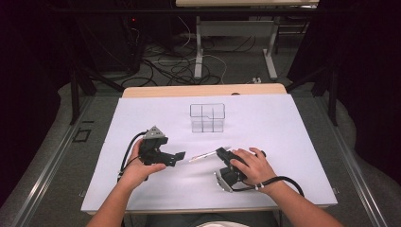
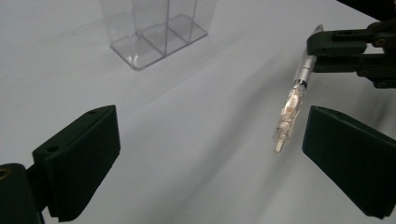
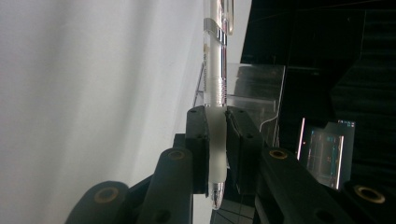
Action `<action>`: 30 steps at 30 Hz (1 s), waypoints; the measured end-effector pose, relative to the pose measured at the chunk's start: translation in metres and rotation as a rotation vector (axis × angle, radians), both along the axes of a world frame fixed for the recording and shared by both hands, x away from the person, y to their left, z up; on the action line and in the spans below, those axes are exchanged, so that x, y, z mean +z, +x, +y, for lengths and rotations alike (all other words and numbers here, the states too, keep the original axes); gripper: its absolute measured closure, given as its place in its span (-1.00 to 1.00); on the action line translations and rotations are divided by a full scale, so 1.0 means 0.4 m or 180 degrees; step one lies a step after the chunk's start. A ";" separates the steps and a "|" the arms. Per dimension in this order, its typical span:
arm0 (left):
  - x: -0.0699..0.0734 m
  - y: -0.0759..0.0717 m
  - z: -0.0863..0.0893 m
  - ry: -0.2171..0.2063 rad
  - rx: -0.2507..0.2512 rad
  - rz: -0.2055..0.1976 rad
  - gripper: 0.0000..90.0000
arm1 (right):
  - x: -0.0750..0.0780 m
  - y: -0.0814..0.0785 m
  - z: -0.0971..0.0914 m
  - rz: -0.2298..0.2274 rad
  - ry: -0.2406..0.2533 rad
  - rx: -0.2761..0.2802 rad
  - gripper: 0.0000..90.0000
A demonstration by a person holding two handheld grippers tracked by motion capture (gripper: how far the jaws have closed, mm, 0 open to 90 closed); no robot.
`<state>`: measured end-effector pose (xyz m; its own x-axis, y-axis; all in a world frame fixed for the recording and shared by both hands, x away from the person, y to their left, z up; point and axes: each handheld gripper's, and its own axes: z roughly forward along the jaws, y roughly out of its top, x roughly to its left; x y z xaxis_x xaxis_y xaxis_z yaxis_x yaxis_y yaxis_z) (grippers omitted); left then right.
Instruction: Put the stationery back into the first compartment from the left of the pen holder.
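Observation:
A clear pen (image 1: 206, 154) with a frosted grip is held just above the white table sheet (image 1: 283, 137). My right gripper (image 1: 220, 152) is shut on it. In the right gripper view the jaws (image 3: 217, 122) clamp the frosted grip of the pen (image 3: 216, 70). My left gripper (image 1: 175, 159) faces it from the left, open wide. In the left gripper view the pen (image 2: 292, 105) hangs between the spread jaws (image 2: 210, 135), close to the right one without touching. The right gripper (image 2: 350, 49) holds its far end.
A clear plastic organiser with compartments (image 1: 207, 118) stands upright near the middle back of the sheet, also in the left gripper view (image 2: 154, 32). Beyond the table's far edge are another table's legs (image 1: 198, 52) and cables on the floor.

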<state>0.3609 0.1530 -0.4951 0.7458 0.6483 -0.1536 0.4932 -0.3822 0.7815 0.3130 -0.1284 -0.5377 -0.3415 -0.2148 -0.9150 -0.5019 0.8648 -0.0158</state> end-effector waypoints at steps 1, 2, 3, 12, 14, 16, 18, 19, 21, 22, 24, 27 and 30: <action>0.001 -0.002 -0.004 0.0040 -0.0014 -0.0029 -0.91 | -0.003 -0.002 0.001 -0.0002 -0.0008 0.0013 0.77; 0.001 -0.005 -0.009 0.0082 -0.0032 -0.0011 -0.91 | -0.004 -0.004 0.003 -0.0004 -0.0020 0.0027 0.77; 0.001 -0.008 -0.014 0.0128 -0.0073 -0.0025 -0.89 | -0.006 -0.008 0.004 0.0005 -0.0003 0.0001 0.77; 0.012 -0.019 -0.044 0.0302 -0.0242 -0.0030 -0.63 | -0.010 -0.020 0.012 -0.0047 -0.0102 0.0141 0.77; 0.013 -0.018 -0.053 0.0376 -0.0310 -0.0036 -0.61 | -0.012 -0.024 0.011 -0.0037 -0.0100 0.0110 0.77; 0.012 -0.019 -0.061 0.0410 -0.0347 -0.0017 -0.54 | -0.012 -0.026 0.011 -0.0075 -0.0118 0.0131 0.77; 0.012 -0.019 -0.069 0.0475 -0.0414 0.0015 -0.49 | -0.012 -0.029 0.011 -0.0085 -0.0133 0.0131 0.77; 0.009 -0.020 -0.074 0.0473 -0.0417 0.0018 -0.45 | -0.014 -0.032 0.011 -0.0074 -0.0120 0.0121 0.77; 0.009 -0.021 -0.081 0.0513 -0.0474 0.0031 -0.33 | -0.016 -0.033 0.012 -0.0086 -0.0177 0.0157 0.77; 0.010 -0.021 -0.084 0.0553 -0.0539 0.0075 -0.30 | -0.019 -0.034 0.012 -0.0077 -0.0182 0.0162 0.77; 0.009 -0.022 -0.091 0.0603 -0.0607 0.0093 -0.22 | -0.023 -0.036 0.014 -0.0074 -0.0198 0.0173 0.77; 0.004 -0.025 -0.099 0.0694 -0.0702 0.0068 -0.09 | -0.029 -0.040 0.016 -0.0079 -0.0201 0.0181 0.77; 0.000 -0.026 -0.107 0.0720 -0.0783 0.0164 -0.03 | -0.031 -0.042 0.020 -0.0100 -0.0251 0.0234 0.77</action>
